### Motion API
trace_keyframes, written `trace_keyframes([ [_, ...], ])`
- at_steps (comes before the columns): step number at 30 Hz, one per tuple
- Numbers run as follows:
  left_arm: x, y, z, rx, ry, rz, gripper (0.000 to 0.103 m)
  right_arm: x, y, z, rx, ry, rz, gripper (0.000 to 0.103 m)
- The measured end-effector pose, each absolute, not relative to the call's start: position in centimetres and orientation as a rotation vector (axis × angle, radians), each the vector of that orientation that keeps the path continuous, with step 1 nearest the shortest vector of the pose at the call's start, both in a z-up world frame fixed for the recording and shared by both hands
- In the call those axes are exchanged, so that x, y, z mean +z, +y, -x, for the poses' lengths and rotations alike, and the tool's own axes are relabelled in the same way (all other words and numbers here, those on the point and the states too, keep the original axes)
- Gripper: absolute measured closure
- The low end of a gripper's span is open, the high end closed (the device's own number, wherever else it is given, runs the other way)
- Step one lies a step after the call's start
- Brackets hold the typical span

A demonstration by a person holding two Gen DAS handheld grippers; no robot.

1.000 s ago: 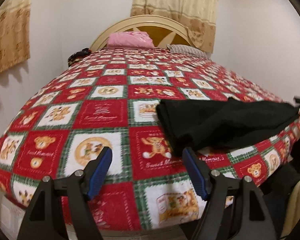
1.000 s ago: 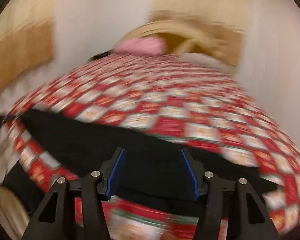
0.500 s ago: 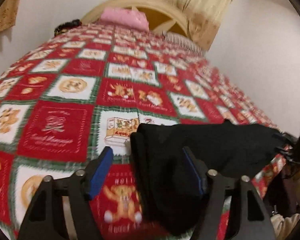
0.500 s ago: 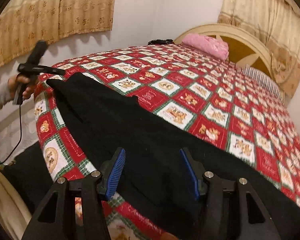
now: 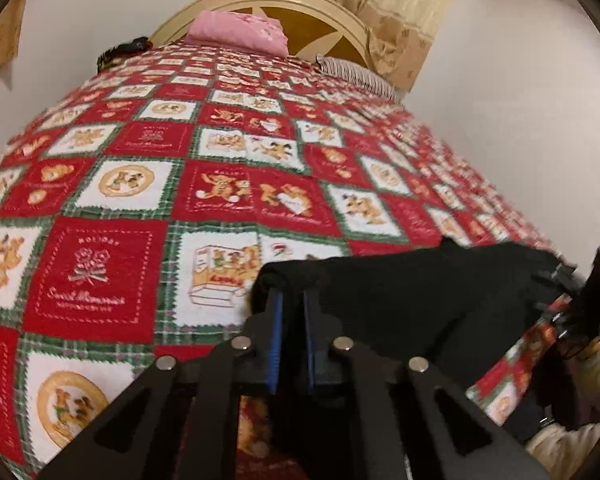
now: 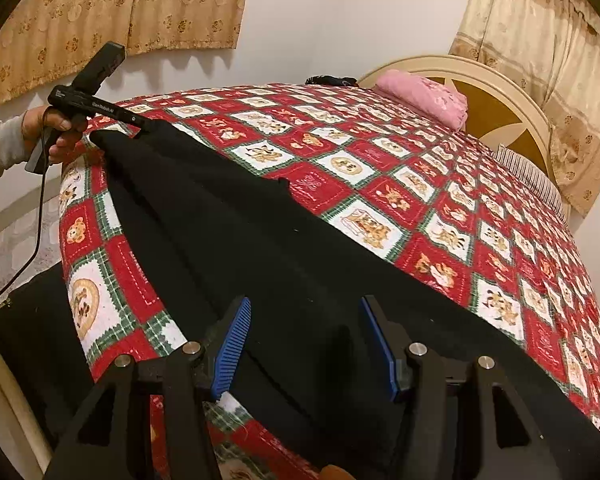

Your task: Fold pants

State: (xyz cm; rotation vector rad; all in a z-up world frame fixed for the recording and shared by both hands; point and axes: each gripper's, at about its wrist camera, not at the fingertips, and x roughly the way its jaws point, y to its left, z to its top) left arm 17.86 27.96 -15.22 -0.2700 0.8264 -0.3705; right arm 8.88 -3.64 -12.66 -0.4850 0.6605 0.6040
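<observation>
The black pants [image 6: 260, 264] lie stretched along the near edge of the bed [image 5: 148, 184], on the red teddy-bear quilt, one end by each claw. The left claw [image 5: 290, 300] is pinched closed on the folded end of the pants at the near edge. From the right wrist view the same claw [image 6: 140, 124] shows at the bed's near left corner, biting the fabric's far tip. The right claw [image 6: 304, 320] hangs spread wide above the other end, its blue pads straddling the cloth without gripping anything.

The step in hand looks like taking hold of both ends before carrying one over the other. To do it well, the right claw should drop until the lower finger slides under every layer, then close on the edge itself, not on a loose wrinkle in the middle. Both grips should sit at matching corners so the fold lands square. Keep light tension between the two claws so the cloth lifts flat, and watch that none slips off the bed's near edge.
</observation>
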Motion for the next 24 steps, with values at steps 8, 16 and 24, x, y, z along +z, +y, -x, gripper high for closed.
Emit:
trace_keyframes([
  [8, -14.6, 29.8, -20.1, -0.372, 0.776, 0.471, 0.095, -12.3, -1.9, -8.3, 0.623, 0.621, 0.518, 0.046],
  [16, -18.5, 31.0, -21.8, -0.349, 0.848, 0.545, 0.095, -14.4, -0.7, -8.4, 0.65, 0.66, 0.564, 0.046],
  [24, -18.6, 30.7, -21.9, -0.351, 0.856, 0.522, 0.094, -15.9, -0.3, -8.1, 0.627, 0.659, 0.663, 0.098],
])
